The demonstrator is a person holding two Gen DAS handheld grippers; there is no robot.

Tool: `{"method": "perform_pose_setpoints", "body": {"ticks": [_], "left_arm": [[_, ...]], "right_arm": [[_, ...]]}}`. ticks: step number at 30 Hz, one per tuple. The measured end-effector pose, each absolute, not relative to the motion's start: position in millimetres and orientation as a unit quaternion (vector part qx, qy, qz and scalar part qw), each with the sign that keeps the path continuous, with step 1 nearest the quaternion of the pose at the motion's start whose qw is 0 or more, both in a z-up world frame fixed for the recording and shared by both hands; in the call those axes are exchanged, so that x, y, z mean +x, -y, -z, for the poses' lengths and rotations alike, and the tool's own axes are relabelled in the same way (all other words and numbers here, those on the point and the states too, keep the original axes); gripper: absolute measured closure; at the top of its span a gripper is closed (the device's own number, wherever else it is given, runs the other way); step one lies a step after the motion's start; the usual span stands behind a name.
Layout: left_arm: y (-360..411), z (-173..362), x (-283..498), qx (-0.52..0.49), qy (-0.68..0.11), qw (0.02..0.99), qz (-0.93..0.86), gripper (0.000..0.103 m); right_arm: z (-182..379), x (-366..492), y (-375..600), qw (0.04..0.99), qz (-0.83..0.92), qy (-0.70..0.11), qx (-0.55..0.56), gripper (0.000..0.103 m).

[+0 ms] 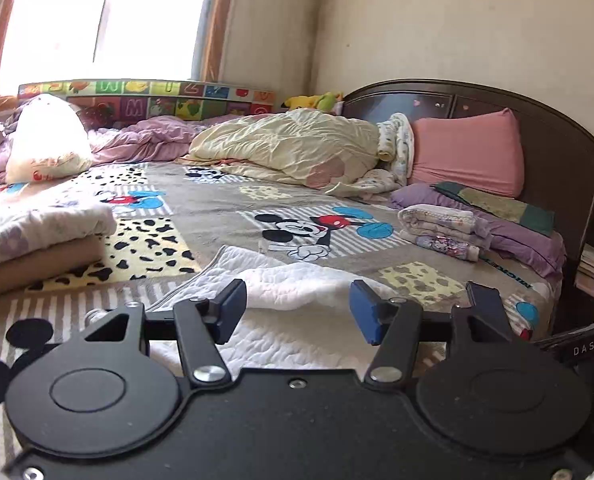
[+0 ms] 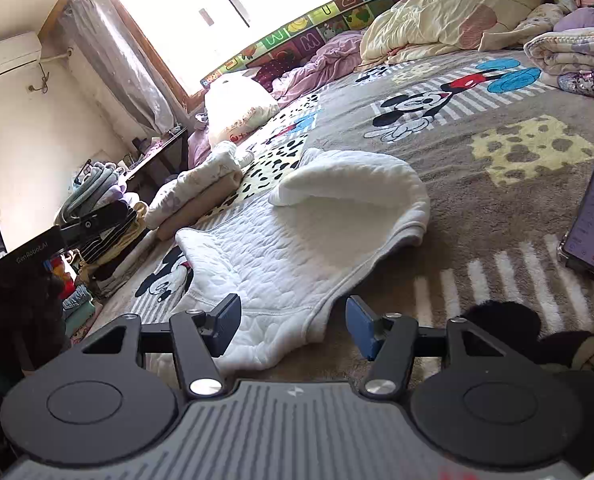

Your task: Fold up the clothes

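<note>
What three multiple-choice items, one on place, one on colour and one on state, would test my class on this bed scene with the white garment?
1. Where does the phone lie?
A. on the pink pillow
B. on the blanket, right of the white garment
C. on the folded pile

2. What colour is the pillow leaning on the headboard?
A. pink
B. green
C. black

3. How do both grippers stand?
A. shut on the garment
B. one shut, one open
C. both open

Answers: 1 B, the right wrist view shows the phone on the blanket beside the garment. 2 A, it is plainly pink. 3 C, the left gripper and right gripper show wide gaps between their pads.
</note>
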State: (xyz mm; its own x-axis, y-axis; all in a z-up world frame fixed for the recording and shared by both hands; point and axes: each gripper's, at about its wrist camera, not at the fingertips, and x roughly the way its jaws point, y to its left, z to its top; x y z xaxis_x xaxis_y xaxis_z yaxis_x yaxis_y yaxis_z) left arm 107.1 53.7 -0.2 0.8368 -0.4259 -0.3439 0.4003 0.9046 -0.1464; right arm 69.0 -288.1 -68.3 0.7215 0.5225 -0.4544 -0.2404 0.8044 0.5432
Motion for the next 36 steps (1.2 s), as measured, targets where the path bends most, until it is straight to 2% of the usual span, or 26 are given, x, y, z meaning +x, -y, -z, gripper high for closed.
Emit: {"method": "perform_pose_setpoints", "body": {"ticks": [4,7,11,12,13,14,16,18,20,21,22,25,27,36], "left_arm": [[-86,21,104,-0.13,-0.247,0.949,0.145,0.046],[-98,45,105,-0.196,-0.303,0.919,0.158,0.046],[-85,71,100,-0.172,-0.35,0.904,0.175,0.044],[-81,77,99,-0.163,-0.36,0.901,0.178,0.041],[-77,82,98,-0.151,-0.367,0.9,0.18,0.033],[-74,87,98,-0.138,-0.374,0.899,0.182,0.03],[-71,94,99,-0.119,-0.385,0.897,0.18,0.03],[-70,99,98,-0.109,-0.39,0.896,0.183,0.031],[-72,101,96,-0.104,-0.389,0.895,0.189,0.044],[-73,102,95,-0.102,-0.389,0.895,0.191,0.063],[-74,100,94,-0.099,-0.39,0.897,0.186,0.076],[-81,89,89,-0.093,-0.369,0.908,0.178,0.092],[-85,80,86,-0.084,-0.356,0.915,0.17,0.093],[-96,24,94,0.096,-0.301,0.947,0.058,0.094]], "right_arm": [[67,88,272,0.908,-0.207,-0.299,0.206,0.044],[72,106,270,0.921,-0.177,-0.289,0.194,0.043],[92,125,280,0.933,-0.128,-0.27,0.201,0.043],[97,128,282,0.933,-0.116,-0.271,0.207,0.042],[101,130,285,0.931,-0.106,-0.274,0.216,0.041],[102,130,286,0.931,-0.102,-0.273,0.219,0.04],[101,129,284,0.935,-0.104,-0.264,0.213,0.033],[103,129,282,0.932,-0.117,-0.273,0.207,0.033],[104,128,278,0.93,-0.124,-0.28,0.202,0.033],[104,128,277,0.93,-0.126,-0.28,0.2,0.032],[104,127,276,0.931,-0.127,-0.28,0.198,0.031],[104,126,275,0.929,-0.128,-0.281,0.202,0.028],[103,125,276,0.929,-0.13,-0.28,0.206,0.028],[104,122,272,0.92,-0.158,-0.293,0.206,0.027]]}}
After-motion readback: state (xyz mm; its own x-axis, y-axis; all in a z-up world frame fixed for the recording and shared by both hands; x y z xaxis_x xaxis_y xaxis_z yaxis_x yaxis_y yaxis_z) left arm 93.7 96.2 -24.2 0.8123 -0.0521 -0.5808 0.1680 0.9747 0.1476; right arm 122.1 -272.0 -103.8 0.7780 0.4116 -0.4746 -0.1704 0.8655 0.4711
